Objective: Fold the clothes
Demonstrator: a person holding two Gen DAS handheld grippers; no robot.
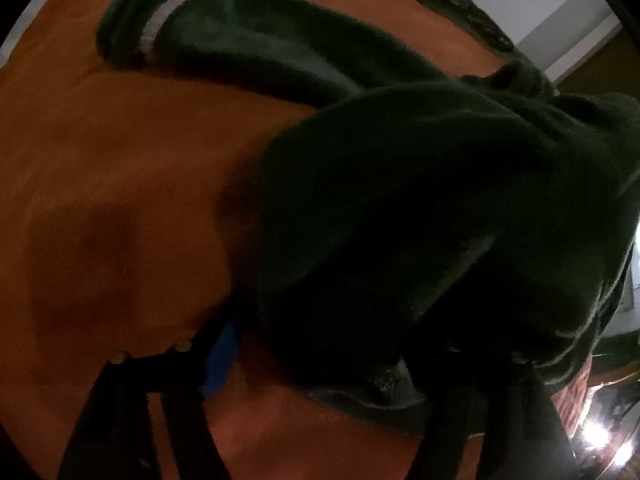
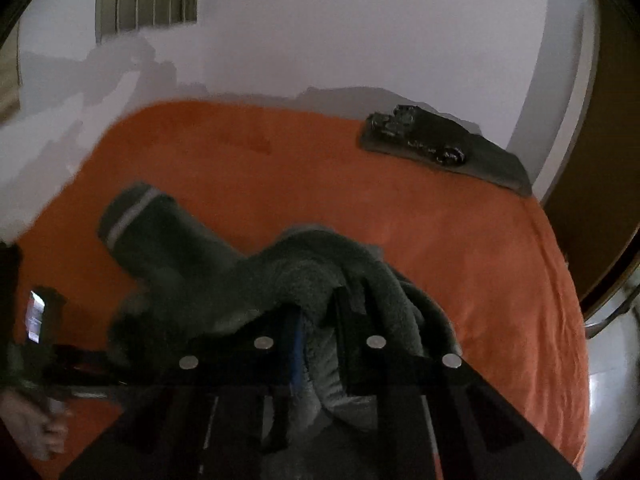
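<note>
A dark green fleece top [image 1: 400, 200] with a grey-striped cuff [image 1: 168, 12] lies bunched on an orange bed cover [image 1: 100, 200]. My left gripper [image 1: 352, 360] points steeply down at the near edge of the heap. Its jaws stand wide, the blue-padded left finger [image 1: 224, 352] is clear of the cloth, and the right finger is largely buried under fleece. My right gripper [image 2: 318, 320] is shut on a raised fold of the fleece top [image 2: 312, 264], which bulges between and over its narrow jaws. The sleeve with the cuff [image 2: 128, 216] trails off to the left.
A folded dark garment [image 2: 440, 148] lies at the bed's far right corner, by a white wall [image 2: 360, 32]. The bed cover's right edge [image 2: 560, 280] drops toward the floor. At the left edge of the right wrist view, a hand [image 2: 40, 432] holds the other gripper.
</note>
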